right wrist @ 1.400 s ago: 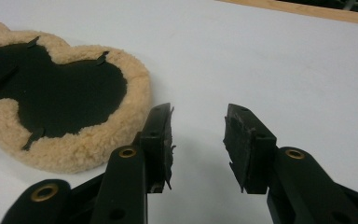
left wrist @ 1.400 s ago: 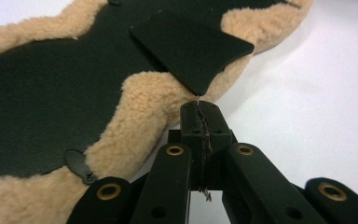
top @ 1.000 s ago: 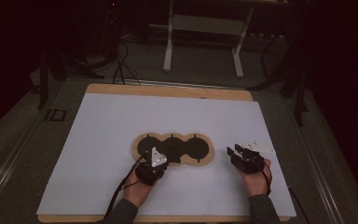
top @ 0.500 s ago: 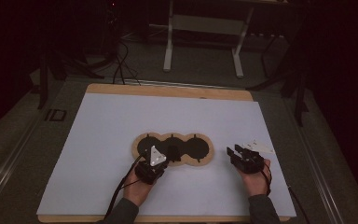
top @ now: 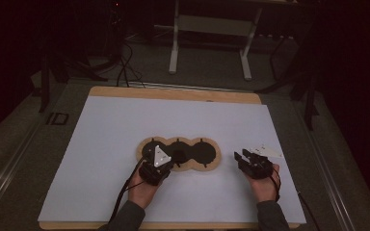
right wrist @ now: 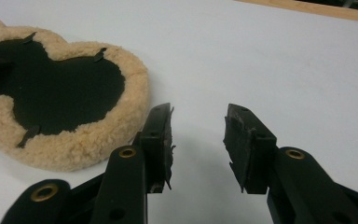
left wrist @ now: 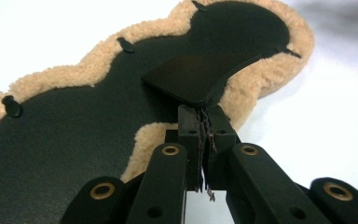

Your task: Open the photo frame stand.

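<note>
Left claw: clamped tight on black flap, held it just off fleecy mat, hardly moved; peeling only begun. Right claw: half open, empty.

Three-lobed black pad with tan fleece rim, flat on table; near flap lifted.

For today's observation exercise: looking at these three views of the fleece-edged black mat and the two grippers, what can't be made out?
- Left gripper: whether the lifted black flap is pinched; its edge hides behind the shut jaw tips, left gripper view.
- Fleece-edged mat: far lobes cut off by the frame edge, right gripper view.
- Pale item beside the right gripper: too small and dim, high view.
</note>
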`<state>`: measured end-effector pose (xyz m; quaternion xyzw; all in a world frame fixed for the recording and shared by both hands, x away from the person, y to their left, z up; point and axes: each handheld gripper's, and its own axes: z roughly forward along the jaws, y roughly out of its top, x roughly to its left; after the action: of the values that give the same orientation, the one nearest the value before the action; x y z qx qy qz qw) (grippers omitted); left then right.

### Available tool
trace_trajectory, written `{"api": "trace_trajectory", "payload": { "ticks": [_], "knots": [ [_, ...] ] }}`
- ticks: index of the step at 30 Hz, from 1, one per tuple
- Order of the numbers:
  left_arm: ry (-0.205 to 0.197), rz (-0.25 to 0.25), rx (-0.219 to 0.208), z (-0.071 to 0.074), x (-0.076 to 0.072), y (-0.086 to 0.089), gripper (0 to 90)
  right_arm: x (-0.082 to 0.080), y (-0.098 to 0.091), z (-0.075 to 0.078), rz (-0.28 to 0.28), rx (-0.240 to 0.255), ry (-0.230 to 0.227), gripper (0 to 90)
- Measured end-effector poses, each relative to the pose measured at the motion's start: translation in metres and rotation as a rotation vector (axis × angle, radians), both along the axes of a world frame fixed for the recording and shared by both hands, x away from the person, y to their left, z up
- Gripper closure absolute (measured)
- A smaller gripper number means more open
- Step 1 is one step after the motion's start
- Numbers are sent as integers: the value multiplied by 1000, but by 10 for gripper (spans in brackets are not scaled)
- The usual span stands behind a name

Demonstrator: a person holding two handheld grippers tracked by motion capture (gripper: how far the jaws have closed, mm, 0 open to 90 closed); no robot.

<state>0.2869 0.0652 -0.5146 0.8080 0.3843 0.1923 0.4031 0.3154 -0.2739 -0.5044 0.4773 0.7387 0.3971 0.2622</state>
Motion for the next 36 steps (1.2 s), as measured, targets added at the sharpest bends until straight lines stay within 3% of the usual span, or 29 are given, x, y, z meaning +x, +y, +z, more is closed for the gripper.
{"api": "trace_trajectory", "payload": {
  "ticks": [13, 18, 22, 25, 36],
  "knots": [
    [18, 24, -18, 4, 9, 1, 875, 0, 0, 0, 1, -2, 1, 609],
    [23, 22, -9, 3, 8, 0, 769, 0, 0, 0, 2, -3, 1, 609],
    [15, 39, 7, 3, 9, -1, 590, 0, 1, 0, 3, -2, 3, 608],
    [19, 48, 39, 3, 10, -2, 509, 0, 1, -1, 2, -3, 5, 607],
    [-10, 20, 91, 6, 12, -11, 431, 1, 1, -1, 9, -5, 7, 604]
  ]
}}
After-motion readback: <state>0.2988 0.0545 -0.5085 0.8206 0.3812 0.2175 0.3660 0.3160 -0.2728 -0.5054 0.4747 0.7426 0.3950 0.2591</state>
